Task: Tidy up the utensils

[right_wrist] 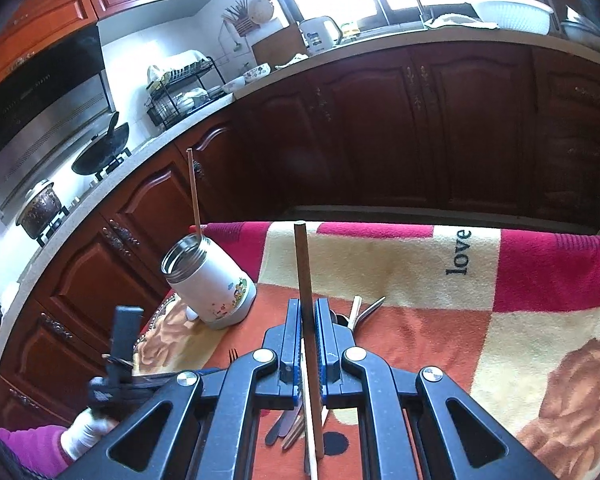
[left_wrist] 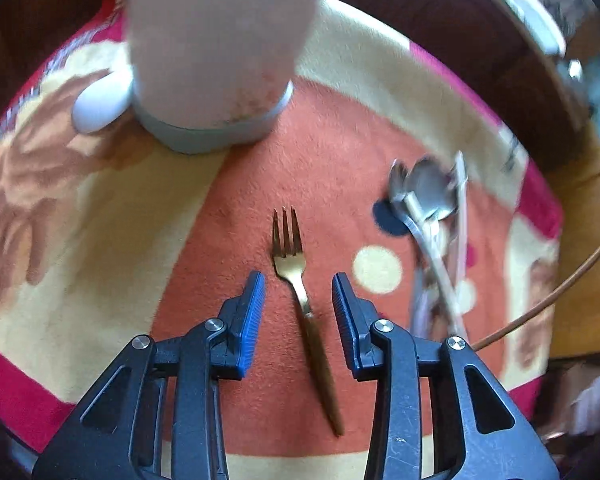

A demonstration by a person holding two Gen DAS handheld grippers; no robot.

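our left gripper (left_wrist: 299, 292) hangs with jaws apart astride the gold fork (left_wrist: 296, 276) on the blanket (left_wrist: 100, 208); we should lower squarely and pinch its neck. our right gripper (right_wrist: 309, 316) clamps a brown chopstick (right_wrist: 305, 280), bound for the white jar (right_wrist: 212, 280).

A fleece blanket (right_wrist: 420, 256) in blocks of cream, magenta and burnt orange carries tan figures, dots and the black word "love". The far-left white steel jar (right_wrist: 210, 284) has a grey base and small multicoloured prints. Black grippers wear blue pads (left_wrist: 252, 320).
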